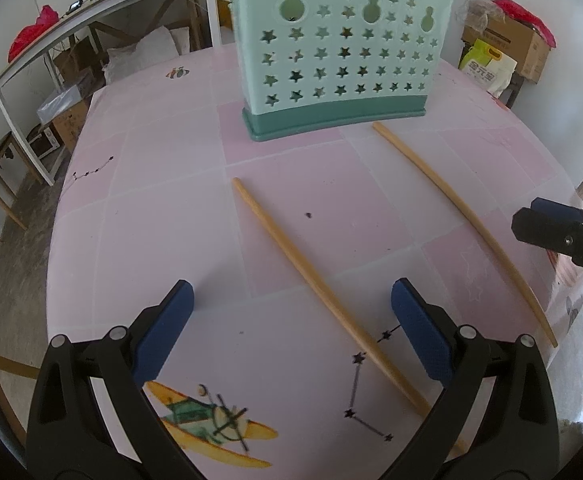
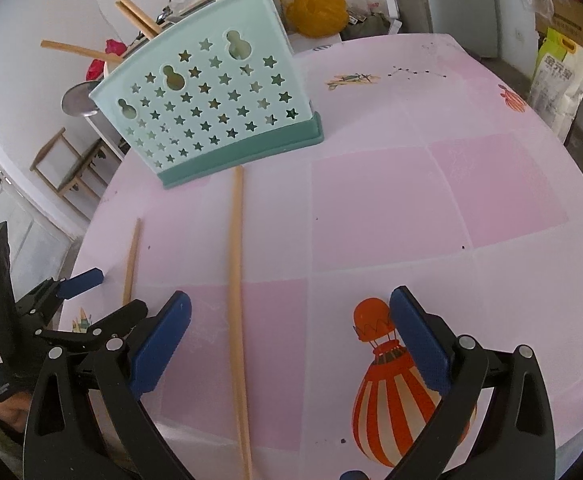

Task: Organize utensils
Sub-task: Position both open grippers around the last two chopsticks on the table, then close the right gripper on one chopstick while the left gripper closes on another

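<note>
A mint-green utensil holder (image 1: 339, 52) with star cut-outs stands upright on the pink tablecloth; in the right wrist view (image 2: 207, 108) it holds wooden utensils (image 2: 131, 8) and a metal spoon (image 2: 77, 98). Two wooden chopsticks lie flat in front of it. The left chopstick (image 1: 315, 280) runs between the fingers of my open left gripper (image 1: 291, 332). The right chopstick (image 1: 467, 220) lies apart to the right; in the right wrist view (image 2: 237, 300) it runs between the fingers of my open right gripper (image 2: 291, 340). The left chopstick (image 2: 132, 264) and left gripper (image 2: 79, 280) show at that view's left. The right gripper (image 1: 531, 220) shows at the left wrist view's right edge.
The table (image 1: 151, 208) has a pink checked cloth with aeroplane (image 1: 211, 428) and balloon (image 2: 395, 392) prints. Around it stand cardboard boxes (image 1: 507, 44), a rice bag (image 2: 555, 80), a long shelf (image 1: 71, 28), a yellow bag (image 2: 315, 8) and wooden stools (image 2: 67, 164).
</note>
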The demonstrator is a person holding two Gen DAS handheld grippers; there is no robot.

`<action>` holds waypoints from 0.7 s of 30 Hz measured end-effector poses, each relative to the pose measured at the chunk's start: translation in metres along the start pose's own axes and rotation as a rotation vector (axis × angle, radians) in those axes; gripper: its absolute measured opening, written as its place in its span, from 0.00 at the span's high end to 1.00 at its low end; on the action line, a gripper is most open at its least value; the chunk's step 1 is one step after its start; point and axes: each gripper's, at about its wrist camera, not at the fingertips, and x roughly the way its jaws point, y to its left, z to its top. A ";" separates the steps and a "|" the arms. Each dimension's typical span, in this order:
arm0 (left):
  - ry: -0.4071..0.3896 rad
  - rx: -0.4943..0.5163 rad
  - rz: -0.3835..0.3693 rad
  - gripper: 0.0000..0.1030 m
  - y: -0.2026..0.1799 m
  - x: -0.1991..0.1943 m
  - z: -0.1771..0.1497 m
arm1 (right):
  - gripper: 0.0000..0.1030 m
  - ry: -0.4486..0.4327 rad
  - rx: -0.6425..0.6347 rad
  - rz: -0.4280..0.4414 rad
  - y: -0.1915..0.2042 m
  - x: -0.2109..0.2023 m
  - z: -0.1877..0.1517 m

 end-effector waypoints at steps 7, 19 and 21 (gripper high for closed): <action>-0.019 -0.137 -0.098 0.42 0.028 -0.004 0.013 | 0.06 0.007 -0.016 -0.009 0.001 0.001 0.000; 0.010 0.065 -0.012 0.88 -0.009 0.003 0.018 | 0.06 0.015 -0.026 0.002 0.000 0.001 0.001; 0.015 0.060 -0.014 0.92 -0.008 0.002 0.017 | 0.06 0.022 -0.032 0.000 0.001 0.001 0.001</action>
